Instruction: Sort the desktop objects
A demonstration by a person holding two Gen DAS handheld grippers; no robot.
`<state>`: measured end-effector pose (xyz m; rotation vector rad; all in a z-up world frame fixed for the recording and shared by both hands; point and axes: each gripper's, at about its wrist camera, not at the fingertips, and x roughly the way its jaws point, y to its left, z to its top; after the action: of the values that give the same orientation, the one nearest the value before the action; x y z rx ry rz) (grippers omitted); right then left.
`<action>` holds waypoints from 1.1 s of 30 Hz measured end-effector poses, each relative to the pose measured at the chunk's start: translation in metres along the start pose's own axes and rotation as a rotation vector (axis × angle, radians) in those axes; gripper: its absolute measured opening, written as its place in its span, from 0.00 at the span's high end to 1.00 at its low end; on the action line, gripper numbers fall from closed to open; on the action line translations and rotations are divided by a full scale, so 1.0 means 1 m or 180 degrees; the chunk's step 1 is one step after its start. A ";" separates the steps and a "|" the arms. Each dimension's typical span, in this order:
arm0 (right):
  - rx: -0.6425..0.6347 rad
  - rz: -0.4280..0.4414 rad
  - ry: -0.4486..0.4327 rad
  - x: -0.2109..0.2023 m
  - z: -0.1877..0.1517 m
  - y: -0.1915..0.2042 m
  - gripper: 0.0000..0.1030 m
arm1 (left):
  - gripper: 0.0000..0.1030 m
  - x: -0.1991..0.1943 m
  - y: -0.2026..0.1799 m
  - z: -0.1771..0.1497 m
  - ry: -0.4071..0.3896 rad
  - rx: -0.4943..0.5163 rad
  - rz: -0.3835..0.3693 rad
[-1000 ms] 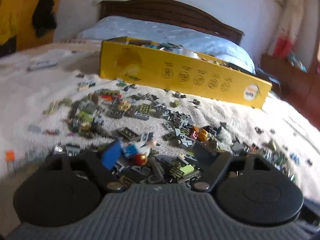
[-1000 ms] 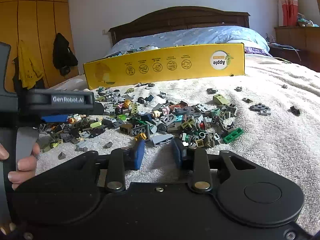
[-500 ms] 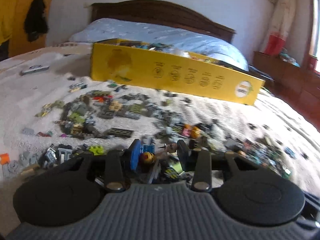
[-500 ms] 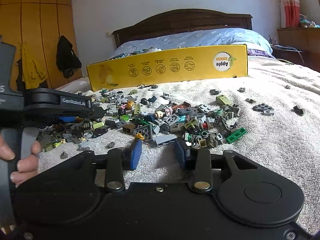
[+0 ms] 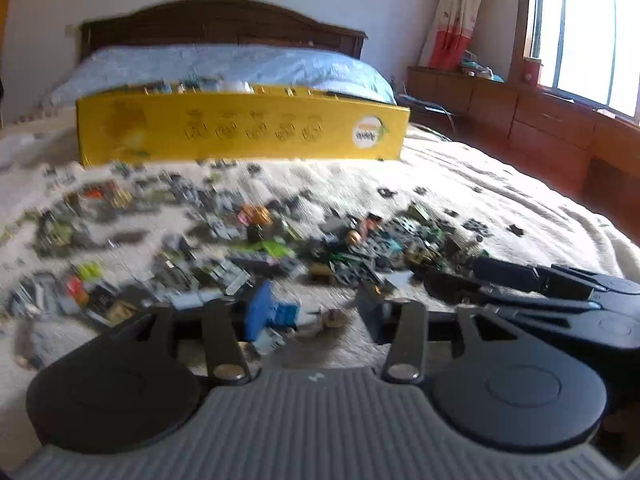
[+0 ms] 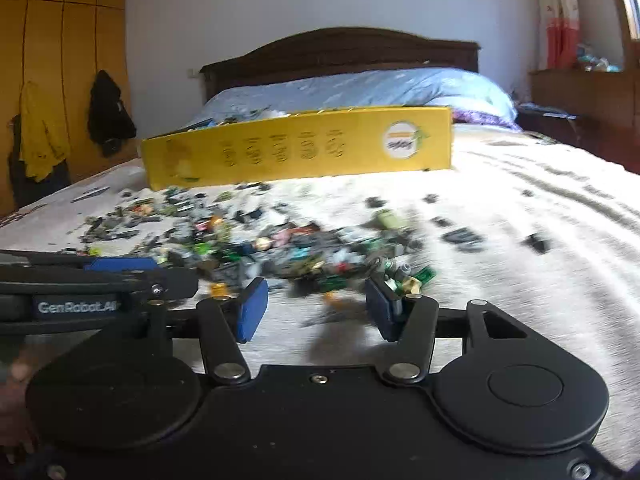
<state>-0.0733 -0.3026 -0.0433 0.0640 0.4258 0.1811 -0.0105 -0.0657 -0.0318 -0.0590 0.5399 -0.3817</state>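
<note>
A wide pile of small toy bricks (image 5: pixel 280 240) lies on the white blanket, also seen in the right wrist view (image 6: pixel 280 244). My left gripper (image 5: pixel 316 312) hangs low at the pile's near edge, its jaws opening. A small toy figure (image 5: pixel 288 316) with a blue torso lies between them, beside the left pad and apart from the right one. My right gripper (image 6: pixel 316 308) is also opening, with only blanket between its blue pads (image 6: pixel 252 308). Each gripper shows in the other's view: the right gripper (image 5: pixel 520 280) and the left gripper (image 6: pixel 100 284).
A long yellow cardboard box (image 5: pixel 240 132) (image 6: pixel 300 148) with bricks inside stands across the bed behind the pile. Beyond it are a blue duvet (image 6: pixel 360 84) and a dark headboard. Wooden cabinets (image 5: pixel 540 120) line the right side. A hand (image 6: pixel 16 372) holds the left gripper.
The left gripper closed in on the toy figure, then its jaws spread again while its view swung right and blurred. The right gripper's jaws have widened; it stayed put.
</note>
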 end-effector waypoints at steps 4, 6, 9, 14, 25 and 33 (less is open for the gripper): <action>0.0048 -0.0030 -0.0062 -0.006 0.001 -0.010 0.45 | 0.30 0.000 -0.005 -0.010 -0.0027 0.0028 -0.0005; 0.0058 -0.0066 -0.0062 -0.007 -0.001 -0.012 0.42 | 0.22 0.001 -0.008 -0.013 -0.0030 0.0133 -0.0030; 0.0092 -0.0102 -0.0076 -0.009 -0.004 -0.017 0.41 | 0.16 0.004 -0.011 -0.018 -0.0048 0.0230 -0.0062; 0.0234 -0.0103 -0.0051 -0.012 -0.011 -0.028 0.40 | 0.14 0.002 -0.011 -0.020 -0.0107 0.0165 -0.0135; 0.0194 -0.0196 -0.0145 -0.024 -0.026 -0.042 0.22 | 0.28 0.000 -0.003 -0.017 -0.0194 -0.0102 -0.0098; 0.0184 -0.0234 -0.0200 -0.024 -0.031 -0.036 0.20 | 0.40 0.003 -0.009 -0.021 -0.0238 0.0107 -0.0014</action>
<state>-0.1013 -0.3414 -0.0652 0.1105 0.3700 0.0942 -0.0227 -0.0745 -0.0500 -0.0419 0.4596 -0.3913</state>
